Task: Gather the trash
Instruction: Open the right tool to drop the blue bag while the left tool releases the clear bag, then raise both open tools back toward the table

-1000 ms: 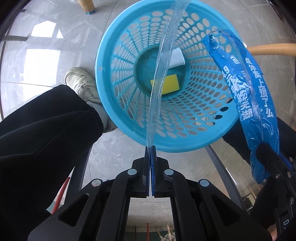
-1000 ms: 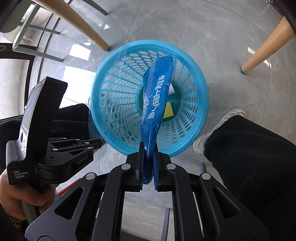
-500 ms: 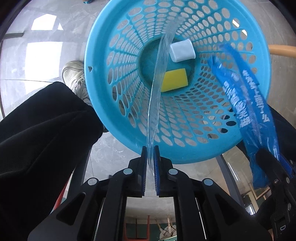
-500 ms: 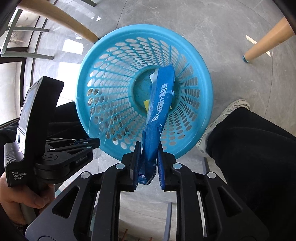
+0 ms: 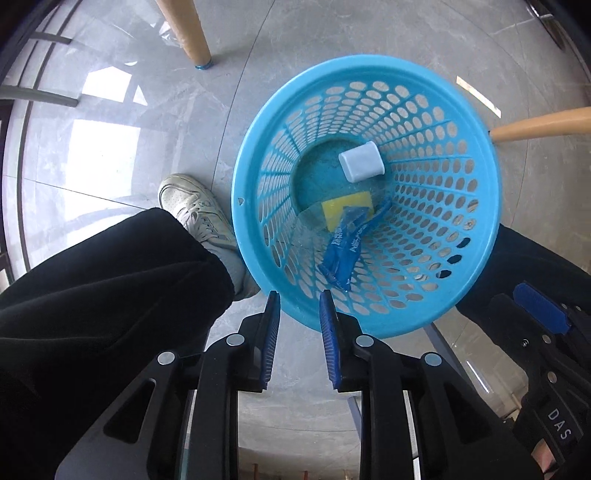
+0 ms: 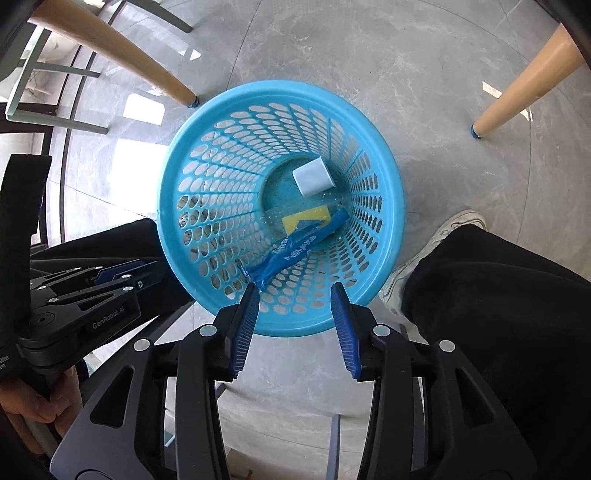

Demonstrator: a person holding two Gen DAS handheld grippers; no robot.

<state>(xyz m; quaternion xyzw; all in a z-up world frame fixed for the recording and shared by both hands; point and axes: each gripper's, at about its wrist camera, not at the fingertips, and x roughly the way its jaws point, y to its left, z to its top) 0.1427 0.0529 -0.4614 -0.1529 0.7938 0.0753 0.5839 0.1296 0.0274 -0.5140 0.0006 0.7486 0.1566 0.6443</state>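
A blue perforated basket (image 5: 476, 258) (image 6: 384, 266) stands on the grey floor below both grippers. Inside it lie a blue printed wrapper (image 5: 349, 243) (image 6: 295, 251), a clear plastic film (image 5: 306, 221) (image 6: 273, 218), a yellow sponge (image 5: 349, 205) (image 6: 306, 214) and a white block (image 5: 361, 161) (image 6: 312, 176). My left gripper (image 5: 298, 295) hangs above the basket's near rim, its jaws opening with nothing between them. My right gripper (image 6: 294, 290) also hangs over the near rim, jaws opening wider and empty; the wrapper's end lies just beyond its left fingertip.
Wooden chair legs (image 5: 184, 33) (image 6: 517, 85) stand on the floor around the basket. A person's black trouser legs (image 5: 92, 314) (image 6: 498, 314) and white shoes (image 5: 192, 210) (image 6: 436, 243) flank the basket. A metal frame (image 6: 48, 92) is at the far left.
Both grippers let go: the clear film and the blue wrapper dropped into the basket. Both pairs of jaws spread apart, and the left gripper rose away from the basket.
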